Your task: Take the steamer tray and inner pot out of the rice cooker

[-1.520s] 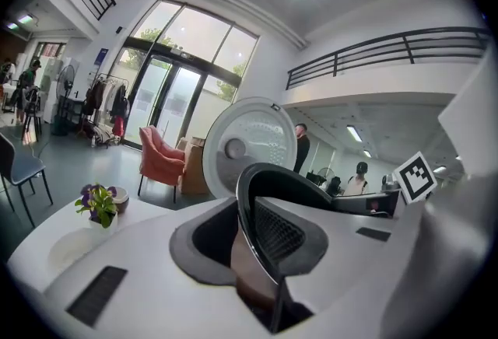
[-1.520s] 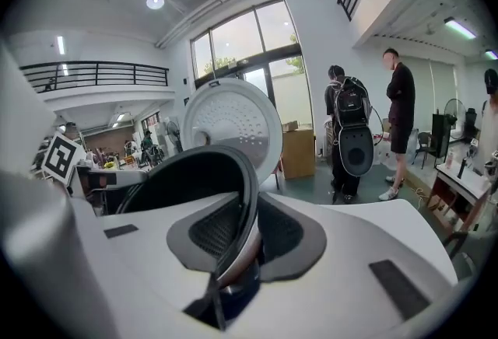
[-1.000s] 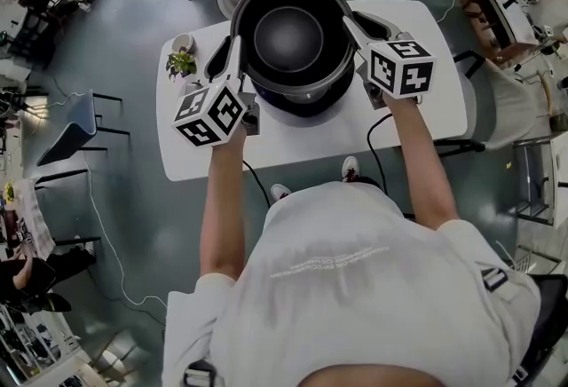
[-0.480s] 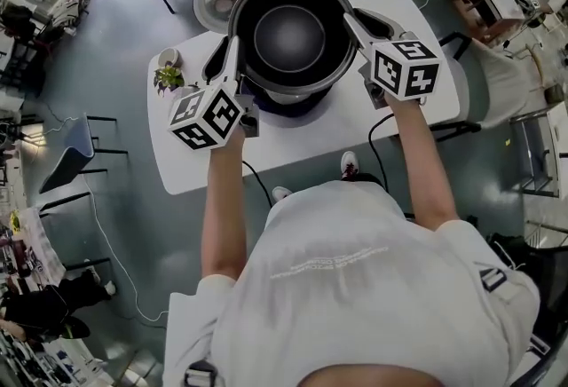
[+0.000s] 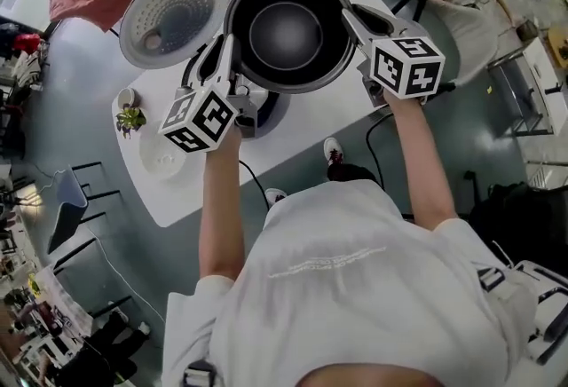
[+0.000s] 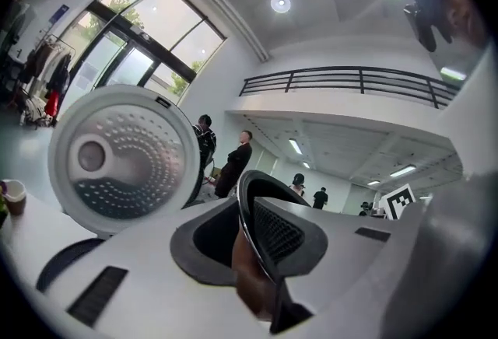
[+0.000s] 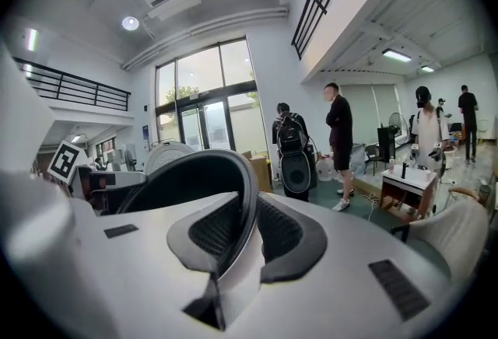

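Note:
The dark round inner pot (image 5: 286, 35) hangs in the air between both grippers, held level by its rim. My left gripper (image 5: 232, 52) is shut on the left side of the rim (image 6: 247, 209), with the pads on either side of it. My right gripper (image 5: 348, 21) is shut on the right side of the rim (image 7: 243, 197) in the same way. The rice cooker body (image 5: 266, 110) stands on the white table (image 5: 311, 123), below and left of the pot. Its perforated lid (image 5: 173, 17) stands open. A pale round dish (image 5: 162, 156) lies on the table's near left part.
A small potted plant (image 5: 131, 117) and a cup (image 5: 126, 97) stand at the table's left end. A black cord (image 5: 253, 181) hangs off the near edge. Chairs and desks ring the table; several people (image 7: 340, 139) stand farther off.
Both grippers carried the pot to the right, off the cooker. The cooker, its lid and the table have slid left in the head view. Both grips on the rim are unchanged.

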Motion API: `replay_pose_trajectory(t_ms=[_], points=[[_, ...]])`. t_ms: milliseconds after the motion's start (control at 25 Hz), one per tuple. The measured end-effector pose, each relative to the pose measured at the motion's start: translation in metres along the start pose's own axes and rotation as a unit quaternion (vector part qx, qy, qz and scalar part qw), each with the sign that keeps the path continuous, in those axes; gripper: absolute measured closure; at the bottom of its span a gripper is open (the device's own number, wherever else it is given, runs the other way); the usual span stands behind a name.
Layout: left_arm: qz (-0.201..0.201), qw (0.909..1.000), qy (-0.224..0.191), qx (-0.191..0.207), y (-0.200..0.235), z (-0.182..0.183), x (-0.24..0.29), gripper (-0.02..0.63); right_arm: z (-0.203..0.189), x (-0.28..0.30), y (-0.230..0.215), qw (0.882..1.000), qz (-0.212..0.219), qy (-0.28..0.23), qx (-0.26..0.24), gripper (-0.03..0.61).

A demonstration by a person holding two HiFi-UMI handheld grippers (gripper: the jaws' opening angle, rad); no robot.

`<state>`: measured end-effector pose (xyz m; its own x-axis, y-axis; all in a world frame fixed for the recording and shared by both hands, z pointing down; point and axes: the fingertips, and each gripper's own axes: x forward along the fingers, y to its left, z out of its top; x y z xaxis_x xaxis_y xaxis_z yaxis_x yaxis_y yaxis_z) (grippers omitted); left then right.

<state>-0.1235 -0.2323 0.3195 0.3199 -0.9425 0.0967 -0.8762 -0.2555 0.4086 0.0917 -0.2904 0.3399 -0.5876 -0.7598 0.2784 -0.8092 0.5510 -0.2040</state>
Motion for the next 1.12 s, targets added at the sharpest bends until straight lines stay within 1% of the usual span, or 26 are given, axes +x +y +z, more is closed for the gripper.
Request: replay_pose_trajectory(t_ms=[80, 240, 400, 520, 640, 720, 800, 960, 1120], points=[[-0.015, 0.9998, 0.008, -0.003, -0.015, -0.009, 0.02, 0.545, -0.001, -0.008, -0.024, 1.0, -0.015, 0.0, 0.006, 0.488], [-0.045, 0.9981, 0.04, -0.013, -0.045, -0.036, 0.057, 0.543, -0.013, -0.025, -0.074, 0.998, -0.048, 0.011, 0.024, 0.488], [-0.056, 0.9961, 0.066, -0.018, -0.056, -0.063, 0.089, 0.543, -0.029, -0.023, -0.113, 0.997, -0.061, 0.021, 0.042, 0.491], [-0.051, 0.9949, 0.084, -0.019, -0.055, -0.082, 0.11, 0.543, -0.042, -0.015, -0.135, 0.996, -0.062, 0.033, 0.049, 0.489], [-0.047, 0.9934, 0.104, -0.009, -0.062, -0.101, 0.131, 0.543, -0.055, -0.011, -0.161, 0.995, -0.064, 0.044, 0.063, 0.491], [-0.043, 0.9927, 0.112, -0.005, -0.064, -0.113, 0.144, 0.543, -0.063, -0.005, -0.178, 0.994, -0.061, 0.054, 0.072, 0.492], [-0.038, 0.9924, 0.116, -0.011, -0.063, -0.122, 0.157, 0.543, -0.069, 0.004, -0.193, 0.993, -0.056, 0.064, 0.077, 0.492], [-0.022, 0.9912, 0.129, -0.019, -0.058, -0.143, 0.179, 0.543, -0.084, 0.021, -0.216, 0.992, -0.046, 0.09, 0.08, 0.492], [0.001, 0.9866, 0.162, -0.016, -0.047, -0.176, 0.198, 0.543, -0.108, 0.037, -0.238, 0.988, -0.035, 0.122, 0.084, 0.492]])
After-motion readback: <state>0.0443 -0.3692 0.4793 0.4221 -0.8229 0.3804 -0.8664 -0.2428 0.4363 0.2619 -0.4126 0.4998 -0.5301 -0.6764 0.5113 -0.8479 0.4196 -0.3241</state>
